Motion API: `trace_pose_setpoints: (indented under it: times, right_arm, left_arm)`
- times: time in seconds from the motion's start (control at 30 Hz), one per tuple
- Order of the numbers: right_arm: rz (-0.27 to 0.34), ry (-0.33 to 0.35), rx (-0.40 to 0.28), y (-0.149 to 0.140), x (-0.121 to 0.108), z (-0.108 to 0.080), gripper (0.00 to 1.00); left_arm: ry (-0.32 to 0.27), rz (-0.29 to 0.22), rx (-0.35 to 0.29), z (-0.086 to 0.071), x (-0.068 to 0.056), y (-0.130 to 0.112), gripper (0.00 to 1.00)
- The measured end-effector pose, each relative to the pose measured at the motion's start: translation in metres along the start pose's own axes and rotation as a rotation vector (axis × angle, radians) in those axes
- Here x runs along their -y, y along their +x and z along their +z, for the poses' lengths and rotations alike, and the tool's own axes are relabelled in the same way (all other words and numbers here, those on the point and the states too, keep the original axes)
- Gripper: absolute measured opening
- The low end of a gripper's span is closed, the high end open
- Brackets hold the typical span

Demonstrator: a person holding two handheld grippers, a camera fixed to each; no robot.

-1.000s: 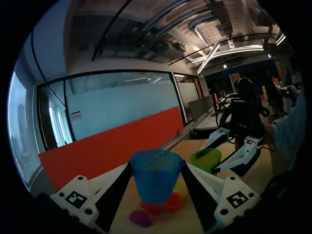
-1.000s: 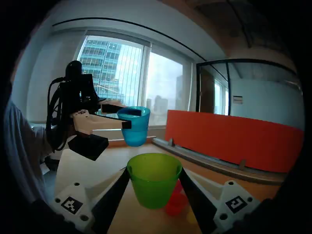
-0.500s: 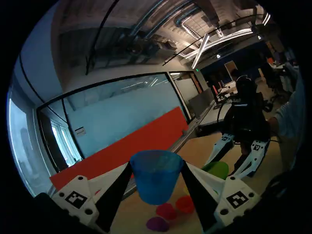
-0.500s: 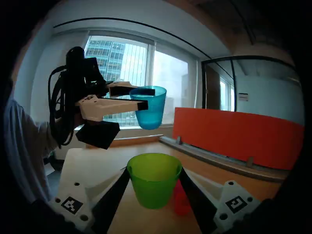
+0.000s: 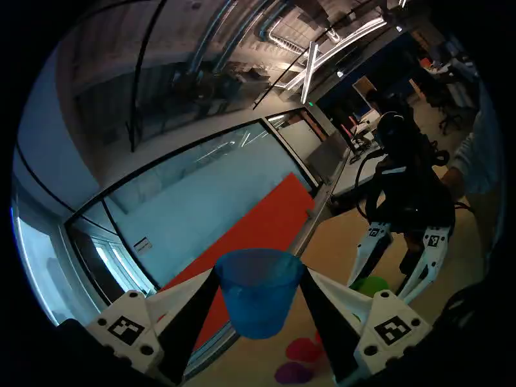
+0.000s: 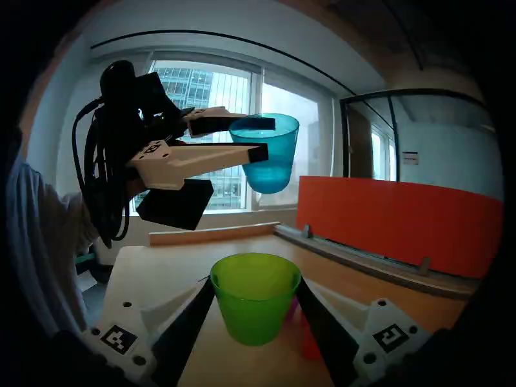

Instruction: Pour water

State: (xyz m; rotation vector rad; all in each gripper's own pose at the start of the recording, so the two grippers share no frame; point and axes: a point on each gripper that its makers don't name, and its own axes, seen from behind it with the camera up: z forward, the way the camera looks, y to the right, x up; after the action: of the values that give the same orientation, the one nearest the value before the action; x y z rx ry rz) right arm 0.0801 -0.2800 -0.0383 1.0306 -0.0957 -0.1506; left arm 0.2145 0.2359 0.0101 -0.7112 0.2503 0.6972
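Note:
In the left gripper view a translucent blue cup [image 5: 259,292] sits upright between my left gripper's fingers, and my left gripper [image 5: 258,303] is shut on it. Farther off, my right gripper [image 5: 398,264] holds a green cup [image 5: 369,285] low over the table. In the right gripper view the green cup [image 6: 255,304] is clamped between my right gripper [image 6: 255,316], which is shut on it. The blue cup [image 6: 266,158] hangs high up, tilted slightly, held by my left gripper [image 6: 261,135] well above the green cup.
A wooden table [image 6: 168,271] lies below, with small red and purple pieces [image 5: 302,351] on it. An orange partition [image 6: 413,226] runs along the table's far edge. A person's sleeve [image 6: 39,258] is at the left, with windows behind.
My left gripper has lifted the blue cup higher and tilted its view upward. In the right gripper view the blue cup rose and moved right, nearer above the green cup, which stayed put.

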Motion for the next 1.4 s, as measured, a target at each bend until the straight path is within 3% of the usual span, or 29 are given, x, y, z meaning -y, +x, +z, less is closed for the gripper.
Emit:
trace_pose_setpoints:
  times: [0.7, 1.4]
  right_arm:
    - [0.001, 0.026, 0.001, 0.000, 0.008, 0.004, 0.91]
    - [0.003, 0.027, -0.006, 0.001, 0.007, 0.006, 0.91]
  left_arm:
    - [0.049, 0.205, 0.006, 0.001, 0.007, 0.011, 0.88]
    - [0.065, 0.384, 0.015, 0.006, 0.005, 0.018, 0.88]
